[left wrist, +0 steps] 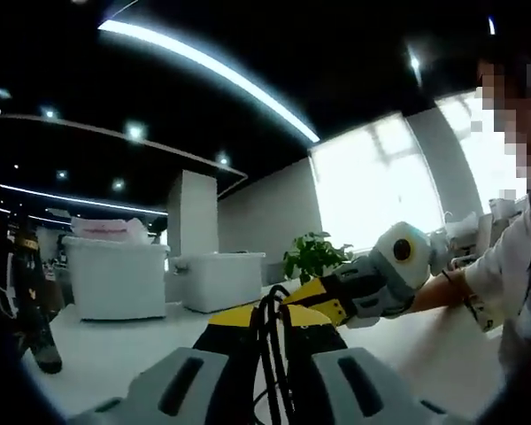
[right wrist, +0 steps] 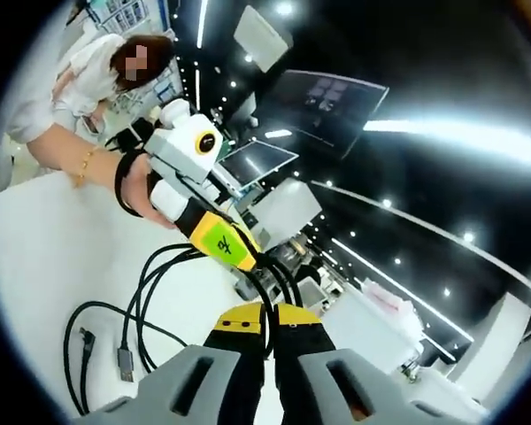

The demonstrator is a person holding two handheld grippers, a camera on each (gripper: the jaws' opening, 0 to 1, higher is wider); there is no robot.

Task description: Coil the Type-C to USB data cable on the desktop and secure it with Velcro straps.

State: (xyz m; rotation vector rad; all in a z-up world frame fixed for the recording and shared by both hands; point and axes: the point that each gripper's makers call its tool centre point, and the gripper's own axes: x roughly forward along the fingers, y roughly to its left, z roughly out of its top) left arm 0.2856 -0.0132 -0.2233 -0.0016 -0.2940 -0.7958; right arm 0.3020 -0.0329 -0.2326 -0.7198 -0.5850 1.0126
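1. In the left gripper view, two white plastic storage bins (left wrist: 117,277) stand on the white desktop (left wrist: 115,350), far left of the black data cable (left wrist: 270,341), with a green potted plant (left wrist: 314,254) behind them nearer the bright window.
2. The left gripper (left wrist: 270,329) rises from the bottom of that view – its yellow-and-black jaws are clenched on several strands of the black data cable, which run up between them.
3. To the right of the cable, the right gripper (left wrist: 323,301), grey with yellow tips, reaches in and meets the same bundle; a person's hand and white sleeve (left wrist: 504,266) hold it.
4. In the right gripper view, the cable's loose loops (right wrist: 115,323) lie on the desktop (right wrist: 44,248) to the left, ending in a silver USB plug (right wrist: 126,363) and a small dark plug (right wrist: 87,339).
5. Right of those loops, the right gripper (right wrist: 267,320) pinches the gathered strands between its closed jaws.
6. Just above, the left gripper (right wrist: 248,257) – a yellow tip with a green sticker – grips the bundle too, held by a hand (right wrist: 142,190) with a black strap.
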